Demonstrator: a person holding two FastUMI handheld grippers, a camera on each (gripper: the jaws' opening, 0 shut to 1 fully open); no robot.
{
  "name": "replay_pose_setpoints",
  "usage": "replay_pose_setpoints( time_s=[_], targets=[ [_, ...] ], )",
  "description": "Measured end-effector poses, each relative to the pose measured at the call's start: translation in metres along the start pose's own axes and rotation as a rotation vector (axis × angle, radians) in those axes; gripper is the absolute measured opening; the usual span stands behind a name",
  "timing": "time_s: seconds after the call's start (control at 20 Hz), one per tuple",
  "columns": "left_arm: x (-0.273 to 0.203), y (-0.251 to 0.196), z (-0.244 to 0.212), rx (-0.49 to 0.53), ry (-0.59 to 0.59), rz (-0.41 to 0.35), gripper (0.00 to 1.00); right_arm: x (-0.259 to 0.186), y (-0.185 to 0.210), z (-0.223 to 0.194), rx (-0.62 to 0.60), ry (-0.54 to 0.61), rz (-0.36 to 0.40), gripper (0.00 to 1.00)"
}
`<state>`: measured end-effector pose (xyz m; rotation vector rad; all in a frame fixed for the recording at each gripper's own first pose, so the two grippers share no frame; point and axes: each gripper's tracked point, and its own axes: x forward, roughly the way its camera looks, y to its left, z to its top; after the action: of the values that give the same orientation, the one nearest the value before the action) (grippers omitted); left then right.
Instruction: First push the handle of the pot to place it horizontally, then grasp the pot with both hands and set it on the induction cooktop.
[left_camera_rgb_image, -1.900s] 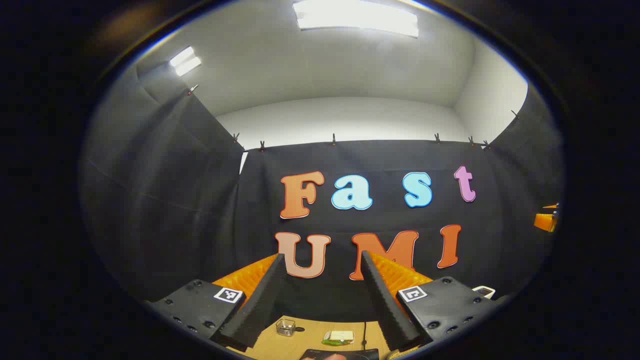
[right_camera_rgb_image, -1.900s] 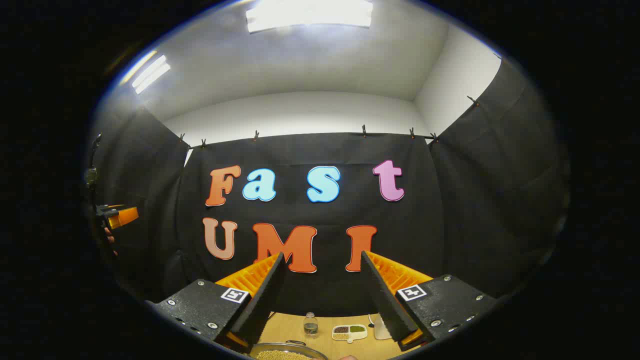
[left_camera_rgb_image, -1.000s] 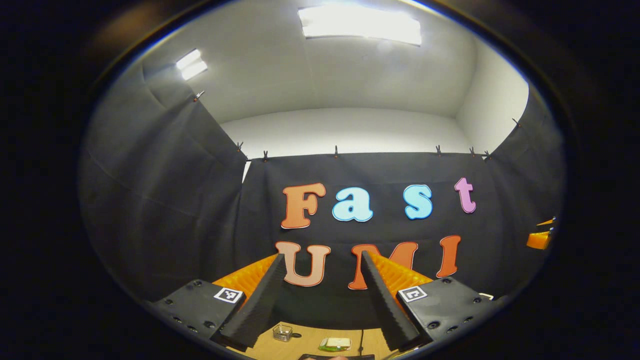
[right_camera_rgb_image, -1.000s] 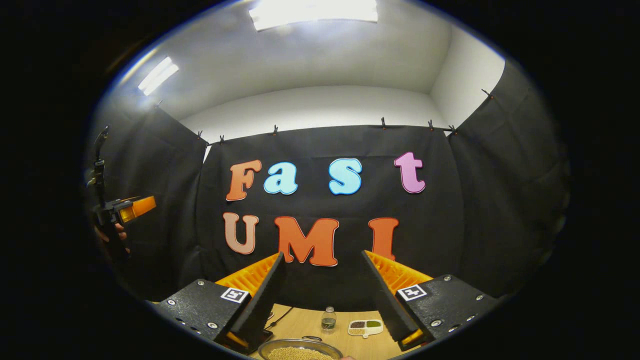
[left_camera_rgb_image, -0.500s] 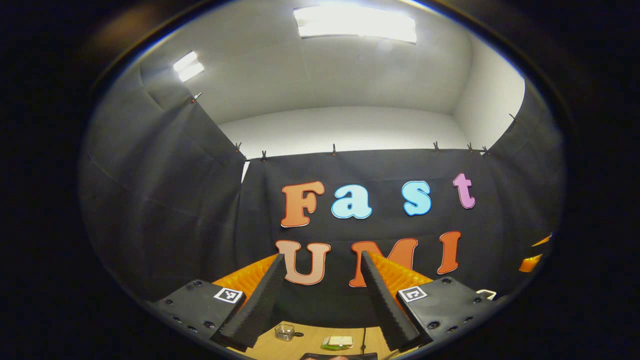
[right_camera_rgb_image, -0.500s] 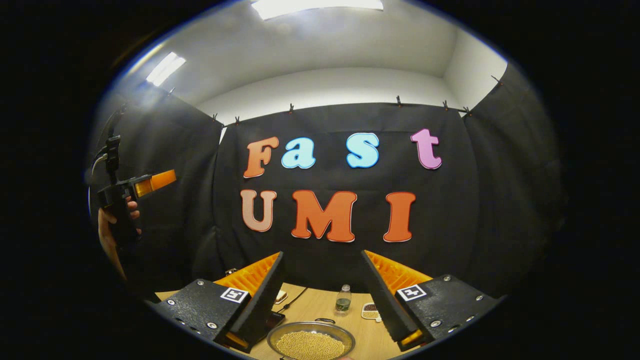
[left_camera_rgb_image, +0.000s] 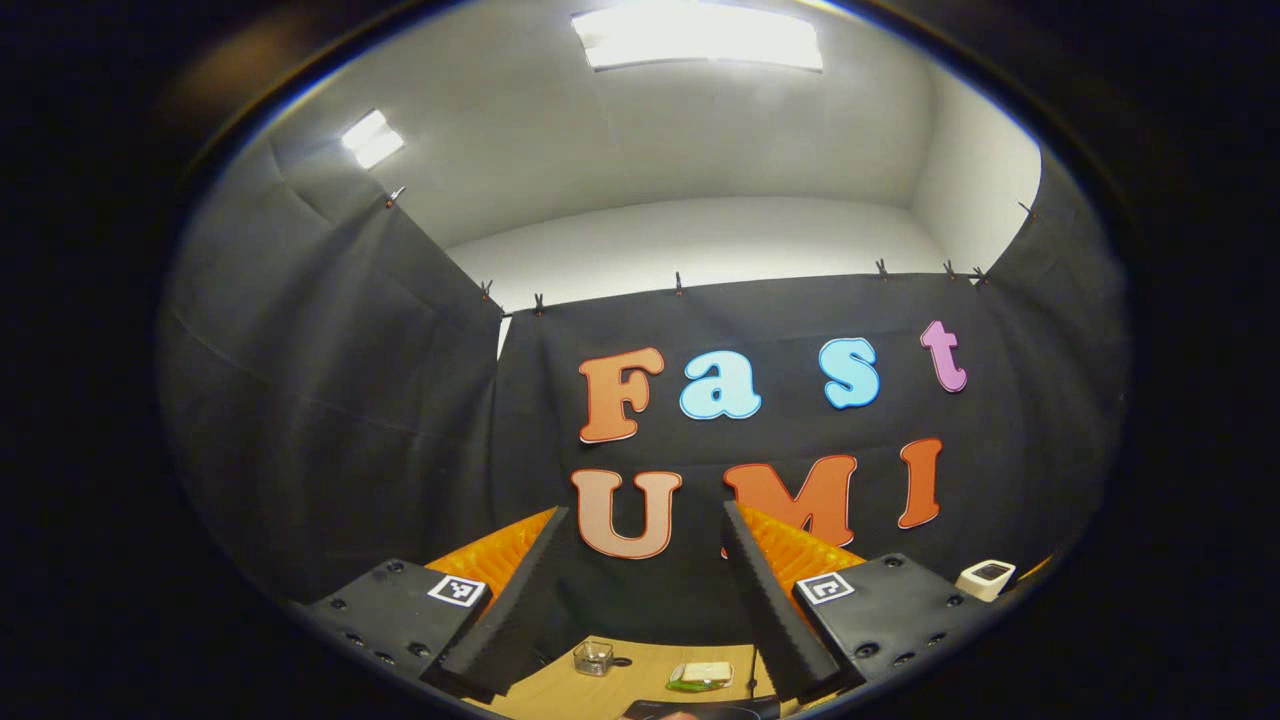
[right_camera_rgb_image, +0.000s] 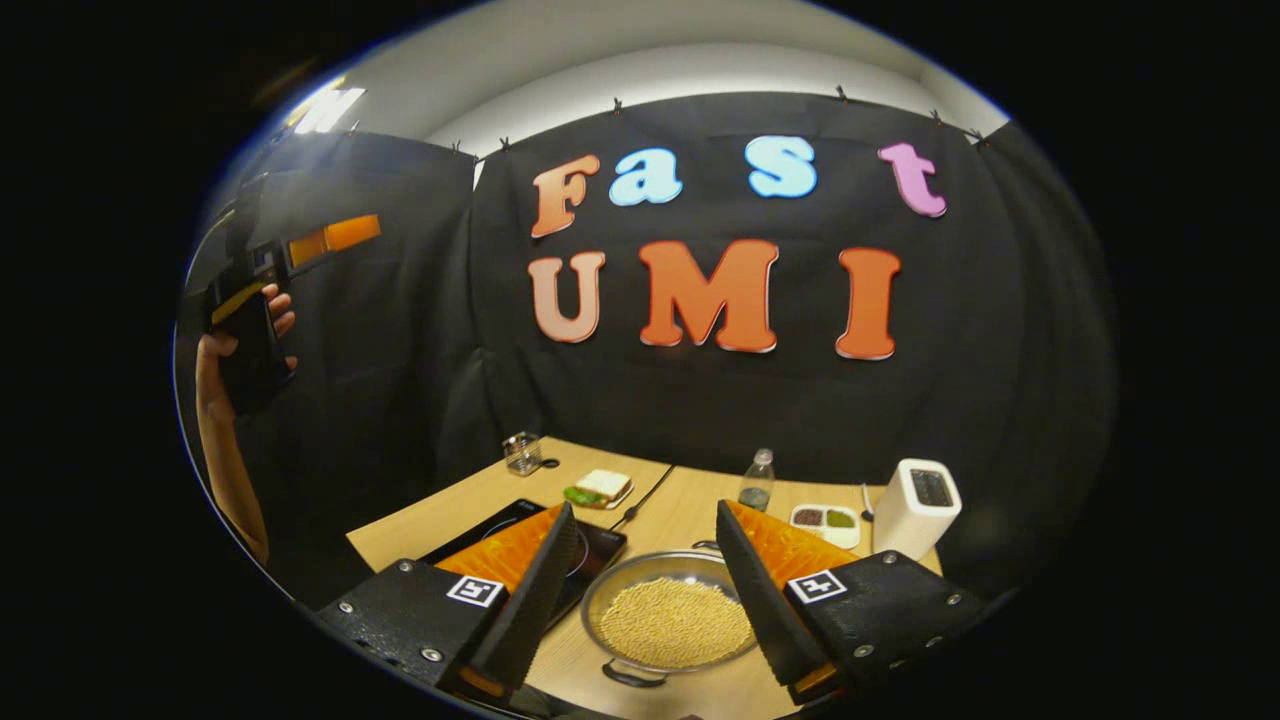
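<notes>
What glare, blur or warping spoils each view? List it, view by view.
Left gripper view: ceiling light panel blows out white; the booth's walls bow with fisheye curve. Right gripper view: table edges bend, pot stays sharp, the far left hand-held gripper looks slightly soft.

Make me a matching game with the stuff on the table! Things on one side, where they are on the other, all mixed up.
Things:
1. pot
2. induction cooktop
3. white box
4. sandwich

Places:
A. far right on the table
B. between the right gripper's open fingers
C. just left of the pot
D. on a plate, behind the cooktop

Pairs: 1-B, 2-C, 3-A, 4-D
</notes>
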<state>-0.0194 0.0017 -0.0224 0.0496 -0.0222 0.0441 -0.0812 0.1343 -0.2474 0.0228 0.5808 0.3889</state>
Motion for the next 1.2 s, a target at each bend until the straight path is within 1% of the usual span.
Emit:
replay_pose_setpoints(
  time_s=[0.25, 0.4, 0.5, 0.6, 0.65, 0.7, 0.75, 1.0, 1.05, 1.1, 1.15, 1.2],
  targets=[
    [-0.007, 0.003, 0.004, 0.009, -0.014, 0.004, 0.97, 0.028, 0.016, -0.064, 0.038, 0.198, 0.047, 0.82],
    [-0.008, 0.006, 0.001, 0.010, -0.011, 0.012, 0.97, 0.039, 0.031, -0.102, 0.108, 0.326, 0.095, 0.80],
    [-0.006, 0.009, -0.004, 0.013, -0.002, 0.017, 0.97, 0.044, 0.036, -0.124, 0.158, 0.409, 0.110, 0.75],
    [-0.005, 0.013, -0.011, 0.016, 0.012, 0.021, 0.97, 0.047, 0.039, -0.151, 0.207, 0.497, 0.112, 0.68],
    [-0.003, 0.014, -0.016, 0.016, 0.020, 0.023, 0.98, 0.049, 0.044, -0.165, 0.232, 0.541, 0.127, 0.65],
    [0.000, 0.015, -0.020, 0.015, 0.029, 0.025, 0.98, 0.050, 0.050, -0.173, 0.253, 0.584, 0.146, 0.58],
    [0.001, 0.017, -0.023, 0.017, 0.038, 0.028, 0.97, 0.051, 0.055, -0.180, 0.269, 0.612, 0.158, 0.56],
    [0.010, 0.026, -0.043, 0.019, 0.083, 0.049, 0.98, 0.061, 0.054, -0.202, 0.241, 0.668, 0.144, 0.36],
    [0.011, 0.026, -0.048, 0.014, 0.097, 0.042, 0.98, 0.062, 0.053, -0.210, 0.238, 0.690, 0.129, 0.29],
    [0.010, 0.024, -0.054, 0.008, 0.114, 0.036, 0.97, 0.061, 0.052, -0.217, 0.235, 0.711, 0.126, 0.25],
    [0.009, 0.024, -0.057, 0.008, 0.125, 0.035, 0.97, 0.061, 0.054, -0.222, 0.240, 0.731, 0.128, 0.17],
    [0.009, 0.024, -0.057, 0.009, 0.129, 0.034, 0.97, 0.060, 0.056, -0.228, 0.254, 0.748, 0.134, 0.14]
  ],
)
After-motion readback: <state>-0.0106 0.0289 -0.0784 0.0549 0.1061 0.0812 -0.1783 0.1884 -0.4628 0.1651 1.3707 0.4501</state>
